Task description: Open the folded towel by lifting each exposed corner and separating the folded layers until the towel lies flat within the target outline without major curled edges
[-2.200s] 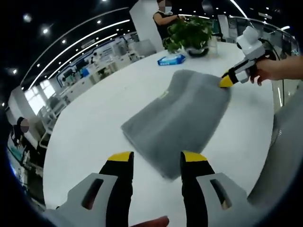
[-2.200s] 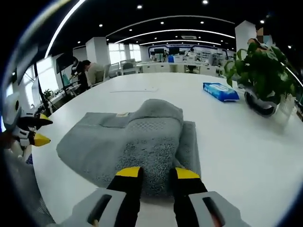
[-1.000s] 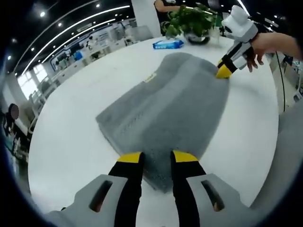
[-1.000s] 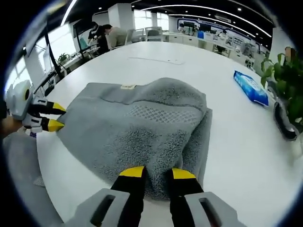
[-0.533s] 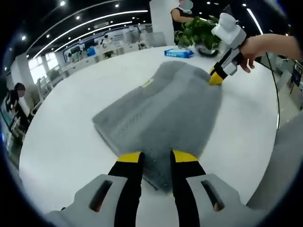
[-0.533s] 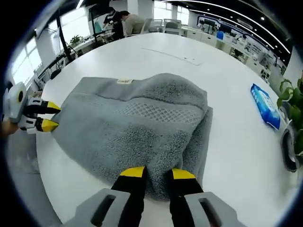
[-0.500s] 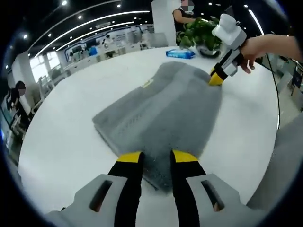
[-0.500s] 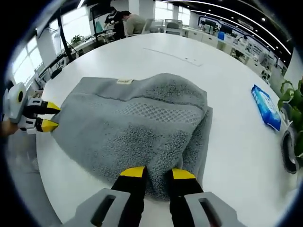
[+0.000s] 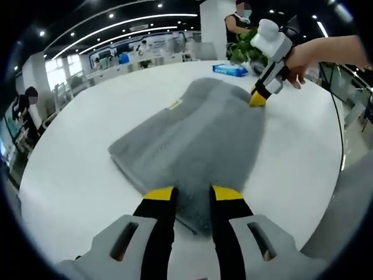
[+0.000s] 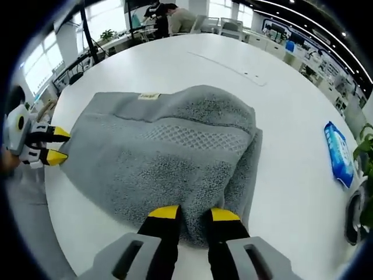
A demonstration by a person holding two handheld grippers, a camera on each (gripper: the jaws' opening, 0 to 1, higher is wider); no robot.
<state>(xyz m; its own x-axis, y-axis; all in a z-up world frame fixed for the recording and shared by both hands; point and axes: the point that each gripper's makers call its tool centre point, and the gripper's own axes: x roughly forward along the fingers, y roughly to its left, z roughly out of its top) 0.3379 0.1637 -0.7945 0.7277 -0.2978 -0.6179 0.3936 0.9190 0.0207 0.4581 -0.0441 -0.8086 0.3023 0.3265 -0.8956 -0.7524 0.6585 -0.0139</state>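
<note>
Towel (image 9: 195, 140) on the tabletop (image 9: 76, 175) has risen slightly, both grippers, left (image 9: 192, 195) and right (image 10: 189, 214), clamped on opposite corners of its top layer, so unfolding has begun.

A wide white table (image 10: 291, 175) carries a grey towel (image 10: 175, 151) lying folded across the middle of the frame. At the right edge of the right gripper view a blue packet (image 10: 340, 153) lies on the tabletop, with a potted plant (image 9: 243, 49) just beyond it at the upper right of the left gripper view.
</note>
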